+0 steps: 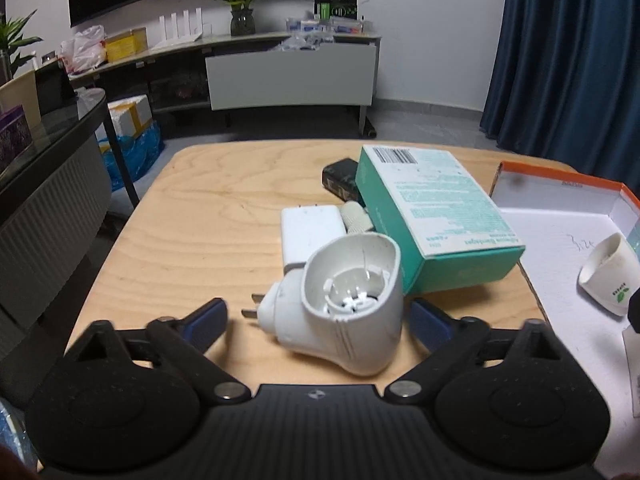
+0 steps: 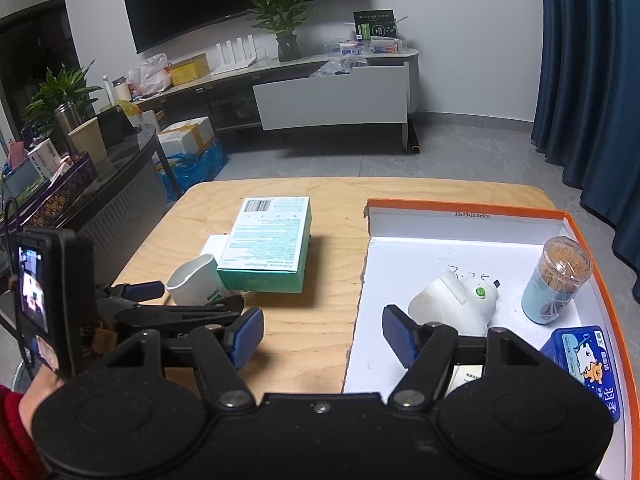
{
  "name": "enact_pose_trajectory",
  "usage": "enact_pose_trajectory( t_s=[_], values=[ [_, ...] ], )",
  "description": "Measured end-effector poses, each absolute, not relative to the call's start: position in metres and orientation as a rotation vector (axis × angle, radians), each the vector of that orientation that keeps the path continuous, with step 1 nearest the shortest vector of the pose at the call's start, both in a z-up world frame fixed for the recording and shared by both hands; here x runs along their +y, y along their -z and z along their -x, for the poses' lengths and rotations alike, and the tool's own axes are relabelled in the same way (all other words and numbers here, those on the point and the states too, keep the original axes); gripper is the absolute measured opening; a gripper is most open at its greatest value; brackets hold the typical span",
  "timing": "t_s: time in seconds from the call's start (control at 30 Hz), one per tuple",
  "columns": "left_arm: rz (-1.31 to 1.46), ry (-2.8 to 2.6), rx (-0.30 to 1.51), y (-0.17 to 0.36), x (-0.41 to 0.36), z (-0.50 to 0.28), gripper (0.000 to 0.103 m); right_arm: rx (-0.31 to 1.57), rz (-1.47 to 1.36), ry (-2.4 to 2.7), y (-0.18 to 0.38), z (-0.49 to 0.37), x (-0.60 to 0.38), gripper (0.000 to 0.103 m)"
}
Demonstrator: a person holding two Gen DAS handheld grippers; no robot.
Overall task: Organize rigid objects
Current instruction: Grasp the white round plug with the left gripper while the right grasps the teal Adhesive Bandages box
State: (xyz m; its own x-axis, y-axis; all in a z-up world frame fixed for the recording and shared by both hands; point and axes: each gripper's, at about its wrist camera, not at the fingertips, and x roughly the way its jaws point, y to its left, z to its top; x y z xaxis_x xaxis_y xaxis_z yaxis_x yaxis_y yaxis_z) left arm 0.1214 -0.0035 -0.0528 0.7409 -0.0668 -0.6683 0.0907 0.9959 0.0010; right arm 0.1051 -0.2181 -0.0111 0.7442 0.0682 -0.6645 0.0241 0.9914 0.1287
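Pale grained wood table (image 1: 192, 216), matt white plastic plug-in device (image 1: 344, 312), glossy teal cardboard box (image 1: 432, 216)

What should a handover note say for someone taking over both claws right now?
Left claw: open around the white plug-in device on the table, not closed.
Right claw: open, empty, over the tray's near edge.
Done: a second white plug-in device, toothpick jar and blue box lie in the tray.
Left: device, white charger, green box, black item behind it.

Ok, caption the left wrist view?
Open left gripper straddling a white plug-in device beside a teal box on the wooden table.
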Motion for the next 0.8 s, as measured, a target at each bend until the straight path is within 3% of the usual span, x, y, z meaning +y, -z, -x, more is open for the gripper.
enact_pose_trajectory(
  t_s=[0.33, 0.53, 0.8],
  values=[
    [0.002, 0.087, 0.75, 0.044, 0.007, -0.108, 0.084, 0.752, -0.14, -0.084, 0.01, -0.128, -0.202, 0.08],
    [0.018, 0.048, 0.737, 0.031, 0.028, -0.097, 0.084, 0.744, -0.139, -0.127, 0.003, -0.165, -0.181, 0.09],
    [0.057, 0.043, 0.711, 0.019, 0.042, -0.102, 0.084, 0.826, -0.087, -0.083, 0.017, -0.226, -0.161, 0.091]
  ],
)
